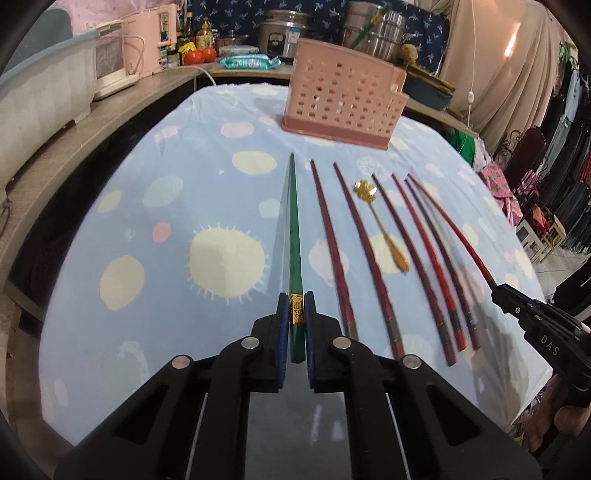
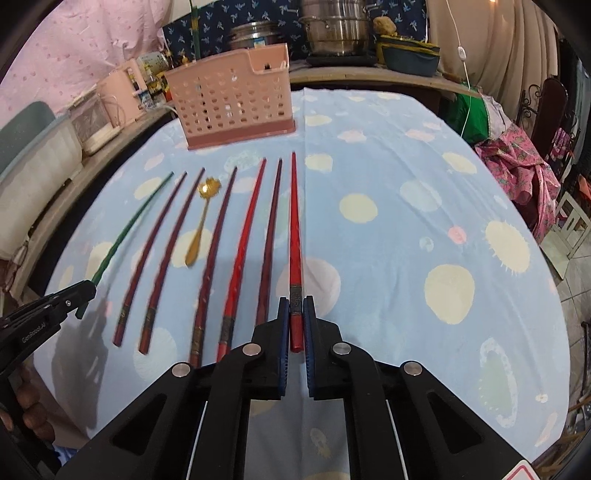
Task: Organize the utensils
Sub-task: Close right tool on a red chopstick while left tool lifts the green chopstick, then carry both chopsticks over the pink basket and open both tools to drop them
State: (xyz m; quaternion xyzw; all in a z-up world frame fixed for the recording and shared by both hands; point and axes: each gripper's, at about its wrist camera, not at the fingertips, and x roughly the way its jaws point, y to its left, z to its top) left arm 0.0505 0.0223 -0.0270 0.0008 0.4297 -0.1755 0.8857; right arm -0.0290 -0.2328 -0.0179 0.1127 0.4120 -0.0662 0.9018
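A table (image 1: 122,236) draped in a pale blue cloth with cream and pink dots fills both views. Along its far and left edges runs a wooden counter (image 1: 110,110) crowded with a pink appliance (image 1: 147,40), a grey tub (image 1: 44,96), steel pots (image 2: 336,33) and bottles.

Toward the back of the cloth stands a pink perforated utensil holder (image 1: 343,99), upright on a darker pink base, well apart from the utensils and with nothing between it and them.

In front of it the chopsticks lie side by side, tips pointing toward the holder. Five dark red chopsticks (image 2: 155,254) rest flat on the cloth in the middle of the row, with a small gold spoon (image 2: 199,229) lying between the second and third from the left, bowl end toward the holder.

At the left end of the row is the green chopstick (image 1: 293,236); the left gripper (image 1: 295,310) has its blue-padded fingers closed narrowly on the gold band near its thick end. At the right end, the bright red chopstick (image 2: 294,229) is pinched the same way by the right gripper (image 2: 295,310), near its butt. Whether either held stick is lifted off the cloth cannot be told.
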